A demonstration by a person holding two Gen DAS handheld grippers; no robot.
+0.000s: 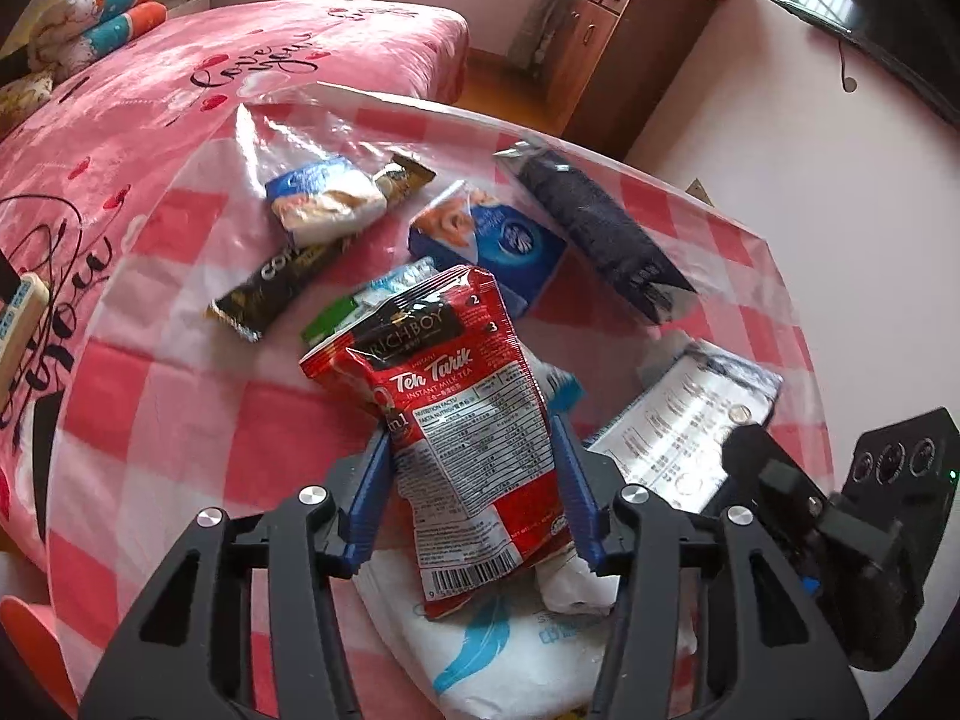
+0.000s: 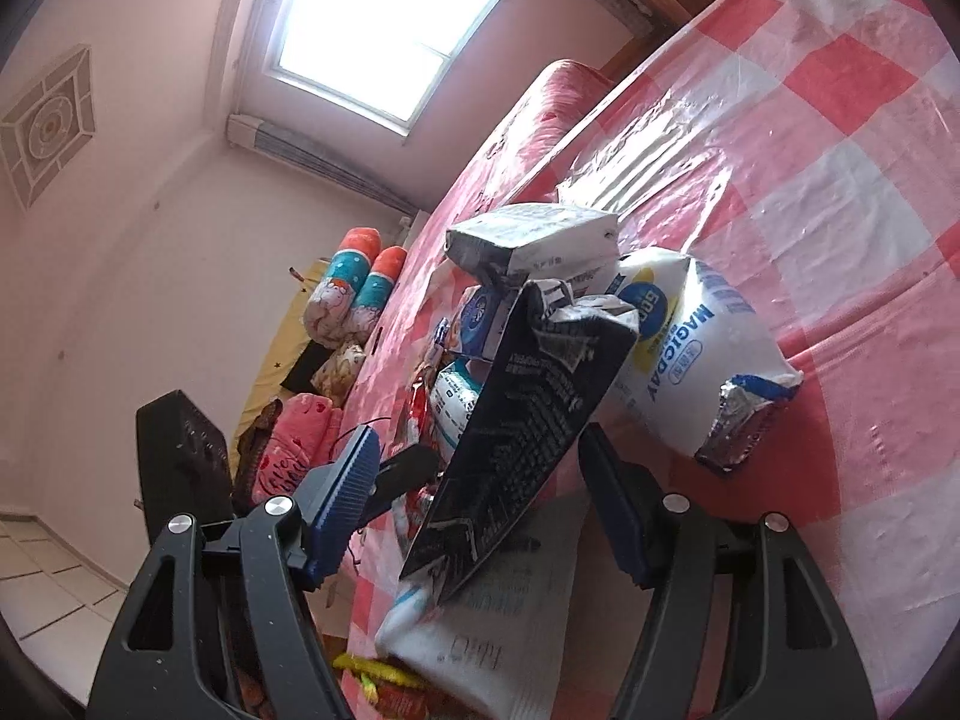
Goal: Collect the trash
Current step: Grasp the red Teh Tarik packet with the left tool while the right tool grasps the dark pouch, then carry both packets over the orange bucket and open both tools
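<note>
My left gripper (image 1: 474,480) is shut on a red Teh Tarik packet (image 1: 462,408), with a blue pad pressed against each side. The packet stands above a white tissue pack with a blue feather (image 1: 498,648). In the right wrist view, a black wrapper with white print (image 2: 528,420) stands tilted between the fingers of my right gripper (image 2: 480,492). It leans on the right finger, and a gap shows at the left finger (image 2: 348,498). The left wrist view has this wrapper's silver printed side (image 1: 690,420) beside the right gripper's black housing (image 1: 870,510).
On the red-and-white checked table (image 1: 180,420) lie a dark coffee stick (image 1: 282,282), a white-blue pack (image 1: 324,201), a blue carton (image 1: 498,240) and a black pouch (image 1: 600,240). A white MAGICDAY bag (image 2: 702,360) lies past the right gripper. Behind the table are a pink bed (image 1: 180,90) and a wooden cabinet (image 1: 618,42).
</note>
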